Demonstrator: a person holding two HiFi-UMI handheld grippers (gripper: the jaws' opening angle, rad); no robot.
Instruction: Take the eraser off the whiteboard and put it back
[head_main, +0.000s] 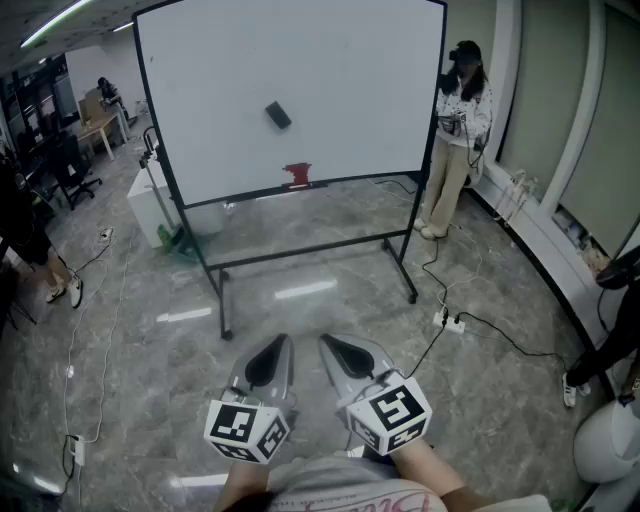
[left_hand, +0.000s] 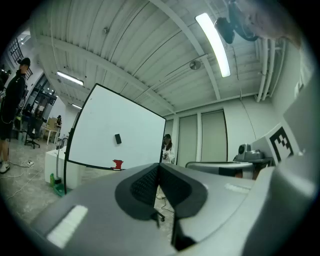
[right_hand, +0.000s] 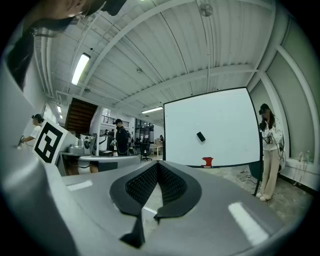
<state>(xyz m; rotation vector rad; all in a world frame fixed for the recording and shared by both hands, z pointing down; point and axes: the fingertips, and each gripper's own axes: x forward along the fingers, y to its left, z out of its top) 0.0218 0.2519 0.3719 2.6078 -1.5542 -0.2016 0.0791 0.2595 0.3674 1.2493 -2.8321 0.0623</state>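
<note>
A dark eraser (head_main: 278, 115) sticks tilted on the white whiteboard (head_main: 340, 80), which stands on a black wheeled frame across the room. The same eraser (left_hand: 118, 138) shows small in the left gripper view, and the eraser (right_hand: 200, 136) also appears in the right gripper view. A red object (head_main: 297, 175) sits on the board's bottom ledge. My left gripper (head_main: 283, 344) and right gripper (head_main: 327, 345) are held side by side, level, far short of the board. Both have their jaws together with nothing between them.
A person (head_main: 455, 135) stands at the board's right end. Cables and a power strip (head_main: 450, 321) lie on the shiny floor to the right. A white cabinet (head_main: 158, 205) stands behind the board at left. Other people and desks (head_main: 100, 120) are at far left.
</note>
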